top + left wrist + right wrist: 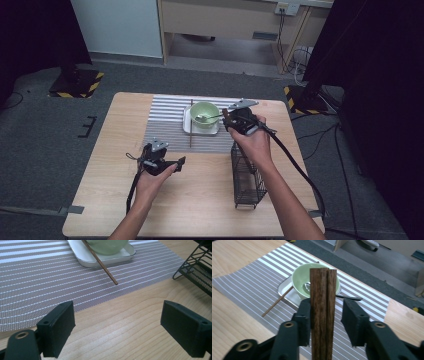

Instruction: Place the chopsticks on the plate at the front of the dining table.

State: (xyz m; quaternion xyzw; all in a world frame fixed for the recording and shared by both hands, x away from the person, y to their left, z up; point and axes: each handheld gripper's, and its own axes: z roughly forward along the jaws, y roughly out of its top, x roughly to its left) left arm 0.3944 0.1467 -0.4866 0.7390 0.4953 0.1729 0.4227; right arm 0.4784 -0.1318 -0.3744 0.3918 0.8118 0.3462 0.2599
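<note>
Wooden desk (200,200) in pale grain carries everything. Nearest on the right stands a black wire rack (247,180), just by the person's right forearm. To its left, the left gripper (181,163) is held low over bare wood, pointing right toward the rack; in the left gripper view its fingers (58,327) stand wide apart with nothing between them, the mat's near edge just beyond.

Farther off lies a grey mat (170,125) with white stripes. On its far right part sits a white tray (188,125), and in the tray a green bowl (205,114) with a spoon (209,117) whose dark handle sticks out to the right over the rim. One brown chopstick (190,125) lies along the tray's left edge, its near end out on the mat.

At the bowl's right rim is the right gripper (226,119). In the right gripper view a pair of dark wooden chopsticks (322,312) stands upright between its fingers (305,320): the left pad lies against the wood, and a gap shows between the wood and the right pad, so the fingers are not clamped on them.
</note>
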